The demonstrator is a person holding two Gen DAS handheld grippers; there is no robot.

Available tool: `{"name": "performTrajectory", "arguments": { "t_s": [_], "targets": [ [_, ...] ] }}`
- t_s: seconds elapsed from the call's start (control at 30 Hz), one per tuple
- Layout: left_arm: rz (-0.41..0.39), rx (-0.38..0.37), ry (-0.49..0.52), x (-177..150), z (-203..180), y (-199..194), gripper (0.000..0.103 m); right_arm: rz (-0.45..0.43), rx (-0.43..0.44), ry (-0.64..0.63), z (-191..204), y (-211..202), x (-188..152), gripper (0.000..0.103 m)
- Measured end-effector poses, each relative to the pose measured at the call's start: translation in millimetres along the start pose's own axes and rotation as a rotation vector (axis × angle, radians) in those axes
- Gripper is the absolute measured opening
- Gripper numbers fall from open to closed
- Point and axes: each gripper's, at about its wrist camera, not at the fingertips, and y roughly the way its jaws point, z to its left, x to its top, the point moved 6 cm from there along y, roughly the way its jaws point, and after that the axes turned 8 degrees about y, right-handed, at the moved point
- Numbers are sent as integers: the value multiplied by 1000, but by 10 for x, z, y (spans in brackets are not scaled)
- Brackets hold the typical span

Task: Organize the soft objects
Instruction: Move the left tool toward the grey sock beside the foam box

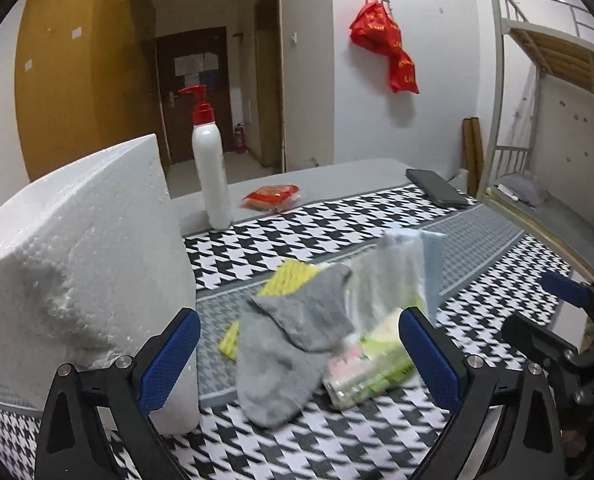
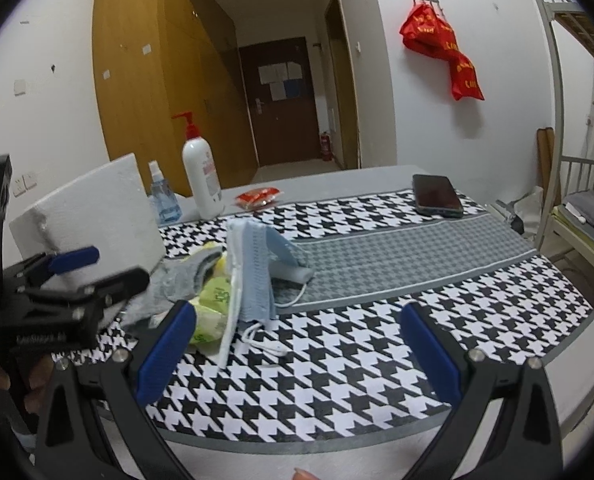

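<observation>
- The table [image 2: 517, 364], under a houndstooth cloth, carries a loose pile of soft things near its left edge; sorting looks barely begun, since all of them lie heaped together.
- A white foam block [image 1: 77, 264] stands at the left edge, just beside the pile.
- The left gripper [image 1: 299, 360] has its jaws spread wide, empty, framing the pile; the grey sock [image 1: 285, 344] lies between them, draped over a green tissue pack [image 1: 371, 364] and a yellow cloth [image 1: 287, 276].
- The right gripper [image 2: 297, 354] is likewise spread and empty, over bare cloth at the near edge, with the pile just beyond its left finger.
- Next move, as I judge it: close on one top item, probably the sock, pinching a single layer so the pack beneath is not dragged along.
- The blue face mask [image 2: 257, 264] leans upright against the pile. The right view shows its ear loops lying on the cloth; the left view shows it only as a blur.
- Only the right view shows the small spray bottle [image 2: 163, 196] beside the pump bottle [image 2: 201, 176]; the left view alone shows the yellow cloth clearly.
</observation>
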Motion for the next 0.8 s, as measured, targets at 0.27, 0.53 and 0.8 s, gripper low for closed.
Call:
{"name": "performTrajectory", "arguments": {
  "t_s": [0.27, 0.53, 0.8],
  "targets": [
    [26, 23, -17, 20, 194, 219, 91, 45, 3, -27, 61, 215, 41, 103],
    [36, 25, -44, -9, 366, 281, 89, 67, 9, -47, 116, 343, 76, 103],
    [73, -37, -22, -68, 281, 351, 89, 114, 33, -53, 185, 495, 85, 103]
  ]
}}
